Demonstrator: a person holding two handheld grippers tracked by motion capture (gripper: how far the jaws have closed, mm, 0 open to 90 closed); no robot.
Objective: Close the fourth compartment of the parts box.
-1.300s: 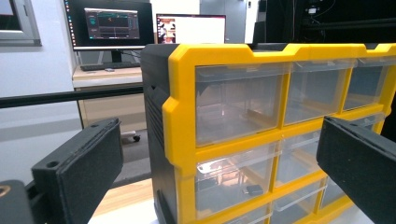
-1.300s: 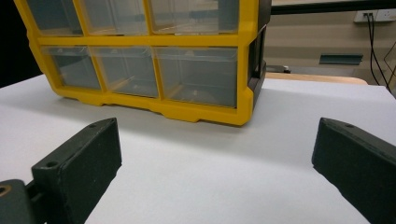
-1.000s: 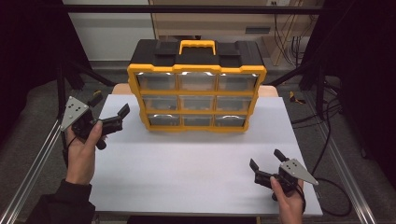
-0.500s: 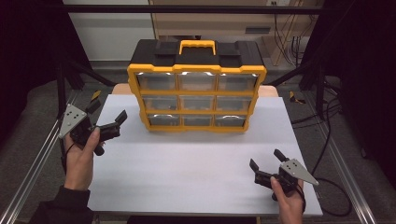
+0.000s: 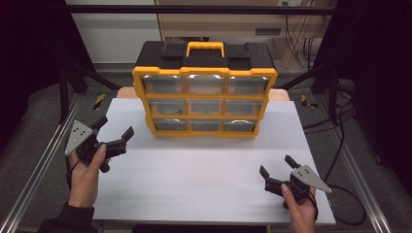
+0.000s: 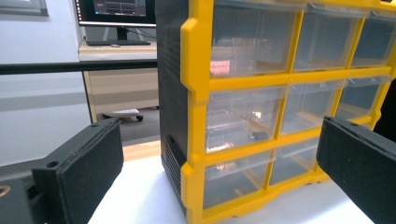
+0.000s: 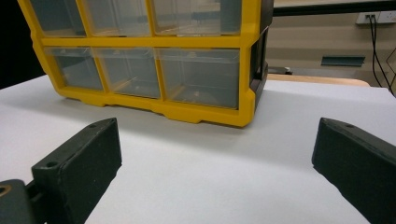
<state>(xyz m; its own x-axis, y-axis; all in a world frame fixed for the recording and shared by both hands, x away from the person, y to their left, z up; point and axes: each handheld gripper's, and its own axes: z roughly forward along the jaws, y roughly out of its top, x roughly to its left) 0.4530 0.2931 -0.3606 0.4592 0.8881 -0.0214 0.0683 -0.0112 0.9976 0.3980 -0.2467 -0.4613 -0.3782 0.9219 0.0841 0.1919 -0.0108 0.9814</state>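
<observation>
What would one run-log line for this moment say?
left gripper: open, near yellow-and-black plastic drawer organizer | right gripper: open, low over white table | drawers: shut

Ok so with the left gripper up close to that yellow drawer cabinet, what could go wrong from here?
The left gripper is open near the drawer cabinet at its left edge, so a jaw could knock the yellow frame instead of a drawer. The clear drawers give little contrast, so the jaws may misjudge the front. The right gripper rests far off, so nothing braces the cabinet; a pull might slide it on the table.
</observation>
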